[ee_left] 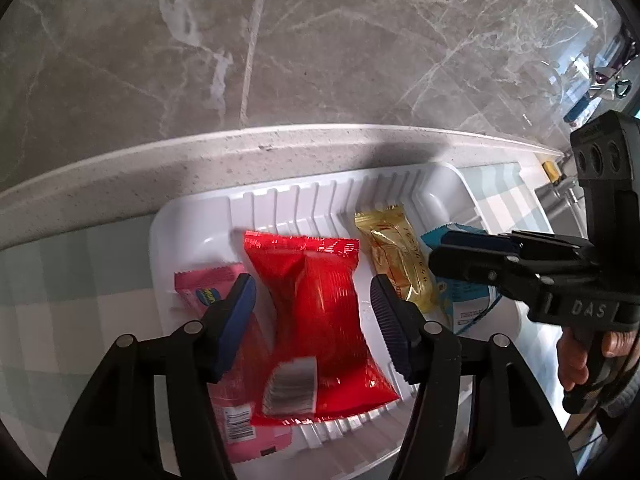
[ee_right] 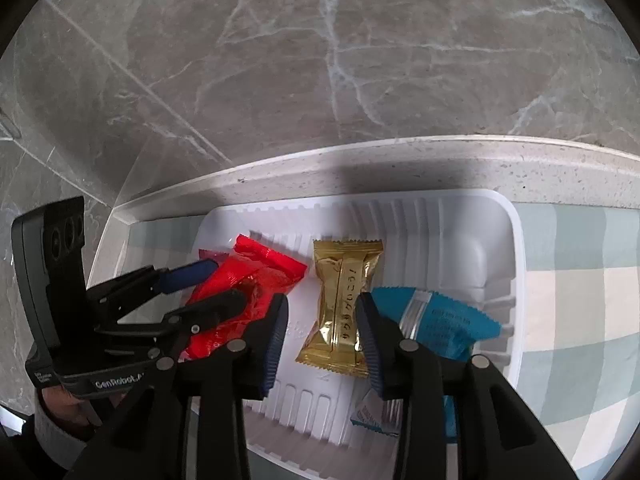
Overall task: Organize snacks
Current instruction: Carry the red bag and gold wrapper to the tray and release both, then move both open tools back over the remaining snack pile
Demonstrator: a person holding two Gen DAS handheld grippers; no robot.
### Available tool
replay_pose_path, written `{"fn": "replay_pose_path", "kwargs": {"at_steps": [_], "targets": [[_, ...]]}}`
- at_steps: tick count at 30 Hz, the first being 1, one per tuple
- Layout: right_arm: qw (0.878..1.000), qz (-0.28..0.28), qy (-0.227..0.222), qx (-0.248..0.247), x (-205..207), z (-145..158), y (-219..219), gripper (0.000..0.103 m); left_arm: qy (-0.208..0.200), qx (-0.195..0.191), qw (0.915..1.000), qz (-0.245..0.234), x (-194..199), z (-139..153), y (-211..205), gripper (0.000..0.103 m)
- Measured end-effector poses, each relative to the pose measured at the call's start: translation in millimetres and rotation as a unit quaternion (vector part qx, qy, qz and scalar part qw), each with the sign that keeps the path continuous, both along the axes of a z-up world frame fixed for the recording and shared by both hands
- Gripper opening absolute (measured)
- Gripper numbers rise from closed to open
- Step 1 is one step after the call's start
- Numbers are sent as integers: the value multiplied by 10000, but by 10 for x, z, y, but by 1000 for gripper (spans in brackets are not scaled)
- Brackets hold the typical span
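Note:
A white ribbed plastic tray (ee_left: 280, 200) (ee_right: 472, 240) holds four snack packets side by side: pink (ee_left: 208, 288), red (ee_left: 320, 312) (ee_right: 248, 276), gold (ee_left: 396, 256) (ee_right: 344, 300) and blue (ee_left: 464, 300) (ee_right: 436, 320). My left gripper (ee_left: 312, 312) (ee_right: 216, 288) is open, its fingers on either side of the red packet. My right gripper (ee_right: 324, 336) (ee_left: 460, 252) is open, its fingers on either side of the gold packet. Neither packet is clamped.
The tray lies on a pale green and white checked cloth (ee_right: 580, 300) (ee_left: 60, 280). A speckled white ledge (ee_left: 200, 164) (ee_right: 400, 168) runs behind it, under a grey marble wall (ee_left: 320, 40). Clutter (ee_left: 616, 76) shows at the far right.

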State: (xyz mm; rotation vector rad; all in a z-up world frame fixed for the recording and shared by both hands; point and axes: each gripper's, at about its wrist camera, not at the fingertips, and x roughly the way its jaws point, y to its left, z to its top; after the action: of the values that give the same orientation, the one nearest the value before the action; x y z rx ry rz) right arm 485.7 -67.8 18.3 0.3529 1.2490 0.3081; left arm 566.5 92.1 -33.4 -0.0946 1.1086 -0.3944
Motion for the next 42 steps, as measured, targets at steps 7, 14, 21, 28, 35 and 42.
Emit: {"fn": "replay_pose_path", "kwargs": {"at_steps": [7, 14, 21, 28, 35, 42], "targets": [[9997, 81, -196, -78, -137, 149, 21, 47, -160, 6, 9999, 64, -81, 111, -32, 60], [9991, 139, -394, -103, -350, 389, 46, 48, -319, 83, 9994, 75, -331, 333, 80, 60], [9983, 87, -562, -87, -686, 632, -15, 53, -480, 117, 9988, 15, -712, 588, 86, 60], [9974, 46, -686, -216, -1067, 800, -48, 54, -545, 182, 9983, -140, -1157, 756, -55, 60], [9975, -128, -665, -203, -1426, 861, -140, 55, -545, 196, 9979, -277, -1533, 833, -159, 60], [9976, -265, -589, -230, -1832, 845, -231, 55, -460, 219, 9981, -355, -1908, 811, -247, 60]]}}
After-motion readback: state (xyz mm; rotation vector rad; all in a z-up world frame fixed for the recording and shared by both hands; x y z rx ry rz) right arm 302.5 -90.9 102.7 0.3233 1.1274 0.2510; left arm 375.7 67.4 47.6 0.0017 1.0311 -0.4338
